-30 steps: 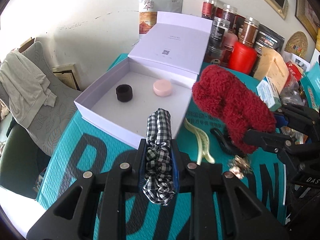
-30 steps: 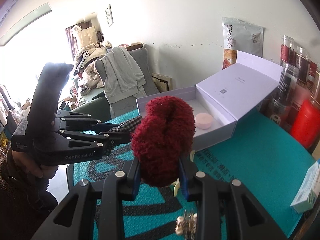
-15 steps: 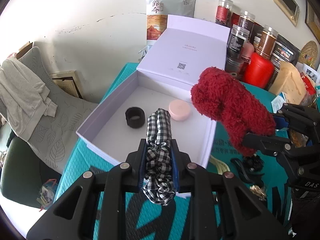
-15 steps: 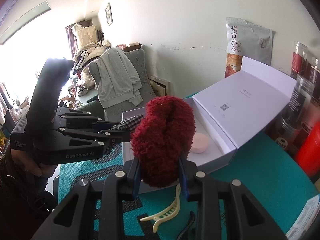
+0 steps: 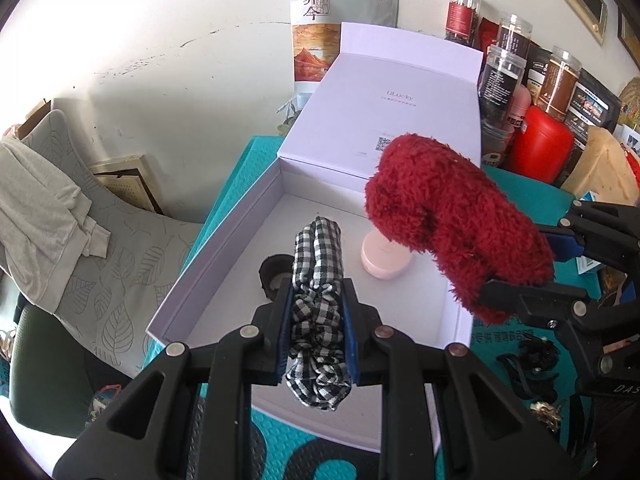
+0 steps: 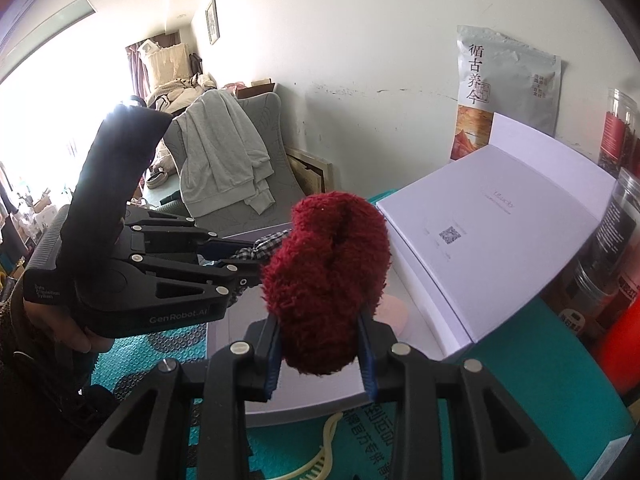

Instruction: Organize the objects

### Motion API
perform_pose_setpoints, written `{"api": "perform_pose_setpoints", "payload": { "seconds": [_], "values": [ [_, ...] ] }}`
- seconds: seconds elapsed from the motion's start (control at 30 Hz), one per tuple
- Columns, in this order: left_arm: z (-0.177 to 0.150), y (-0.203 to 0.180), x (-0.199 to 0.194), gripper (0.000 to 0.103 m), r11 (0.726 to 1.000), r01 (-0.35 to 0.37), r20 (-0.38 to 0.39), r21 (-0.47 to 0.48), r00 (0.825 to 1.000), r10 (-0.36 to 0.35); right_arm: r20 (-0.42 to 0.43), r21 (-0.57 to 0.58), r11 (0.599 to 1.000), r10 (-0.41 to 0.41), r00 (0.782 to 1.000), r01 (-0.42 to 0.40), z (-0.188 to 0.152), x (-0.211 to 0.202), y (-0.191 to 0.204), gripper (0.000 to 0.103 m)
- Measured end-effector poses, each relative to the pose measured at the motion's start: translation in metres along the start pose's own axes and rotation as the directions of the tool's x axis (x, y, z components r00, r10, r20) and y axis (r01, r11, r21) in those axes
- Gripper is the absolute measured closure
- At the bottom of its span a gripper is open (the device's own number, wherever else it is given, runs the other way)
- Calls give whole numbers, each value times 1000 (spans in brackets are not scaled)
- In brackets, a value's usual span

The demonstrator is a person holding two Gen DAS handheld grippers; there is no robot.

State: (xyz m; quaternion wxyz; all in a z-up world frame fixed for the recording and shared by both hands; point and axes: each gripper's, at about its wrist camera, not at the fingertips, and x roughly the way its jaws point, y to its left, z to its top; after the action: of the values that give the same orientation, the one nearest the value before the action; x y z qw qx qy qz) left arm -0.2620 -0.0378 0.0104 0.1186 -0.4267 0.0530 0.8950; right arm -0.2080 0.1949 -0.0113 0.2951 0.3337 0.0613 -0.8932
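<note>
My left gripper [image 5: 316, 300] is shut on a black-and-white checked scrunchie [image 5: 318, 280] and holds it above the open white box [image 5: 224, 248]. My right gripper [image 6: 322, 340] is shut on a fluffy red scrunchie [image 6: 328, 276], also over the box; it shows in the left wrist view [image 5: 452, 224] at the right. Inside the box lie a black hair band [image 5: 272, 272] and a pink round case [image 5: 380, 262]. The box lid [image 5: 392, 112] stands open against the wall.
Jars [image 5: 504, 76] and a red canister [image 5: 540, 144] crowd the back right. A tea pouch [image 5: 336, 20] leans on the wall. A cream hair claw [image 6: 320, 460] and dark hair clips [image 5: 532, 360] lie on the teal mat. A chair with a grey garment [image 5: 44, 208] stands left.
Both grippers moved forward with their scrunchies, from above the mat in front of the box to above the box interior.
</note>
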Motion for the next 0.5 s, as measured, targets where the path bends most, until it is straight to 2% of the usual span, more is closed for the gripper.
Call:
{"api": "perform_pose_setpoints", "payload": {
  "seconds": [0.5],
  "values": [
    [27,22,59,83,999,-22,-22,37,1000,23,-46,-25,999,-22,999,21,16,53,-20,72]
  ]
}}
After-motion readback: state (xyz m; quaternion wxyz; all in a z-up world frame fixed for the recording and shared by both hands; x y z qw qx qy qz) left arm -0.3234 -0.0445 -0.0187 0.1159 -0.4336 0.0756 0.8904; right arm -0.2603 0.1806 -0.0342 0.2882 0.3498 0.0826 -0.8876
